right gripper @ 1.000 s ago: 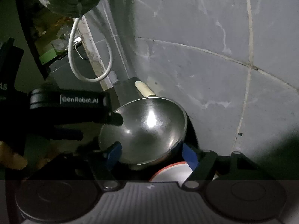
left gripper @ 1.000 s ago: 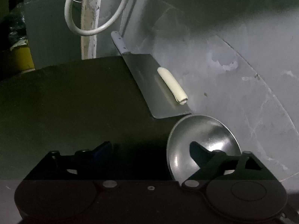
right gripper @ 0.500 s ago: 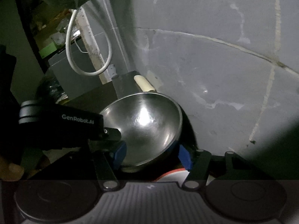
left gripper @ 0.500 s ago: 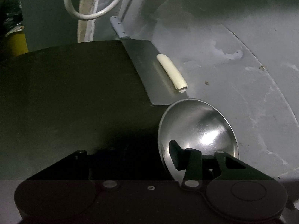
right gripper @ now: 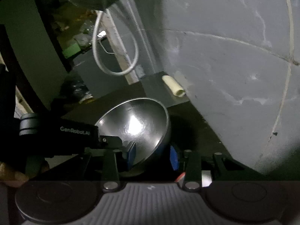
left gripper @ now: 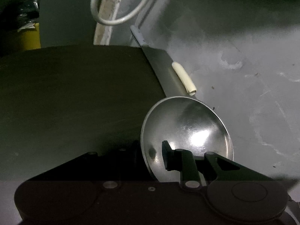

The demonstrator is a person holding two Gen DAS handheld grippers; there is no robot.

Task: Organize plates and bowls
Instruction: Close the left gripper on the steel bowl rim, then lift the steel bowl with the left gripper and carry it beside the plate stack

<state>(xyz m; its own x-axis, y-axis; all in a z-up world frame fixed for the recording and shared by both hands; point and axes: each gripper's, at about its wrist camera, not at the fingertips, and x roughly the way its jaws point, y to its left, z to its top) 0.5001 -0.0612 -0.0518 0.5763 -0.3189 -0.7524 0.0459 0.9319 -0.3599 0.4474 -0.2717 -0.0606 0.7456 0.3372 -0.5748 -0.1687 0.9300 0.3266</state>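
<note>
Now both hand-held grippers, left (left gripper: 150,156) and right (right gripper: 152,154), each clamped on the tilted steel bowl's (right gripper: 136,123) rim.

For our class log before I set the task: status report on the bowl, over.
Left gripper clamped on steel bowl rim. Right gripper pads bracket bowl's base, contact unclear. Bowl tilted. White tube lies behind, apart; wall close on right.

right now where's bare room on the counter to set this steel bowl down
The broad dark countertop left of the steel bowl is bare, from the left tool back to its far edge. Along the wall it is crowded: a metal sheet with a cream tube, plus both tools on the bowl's rim.
</note>
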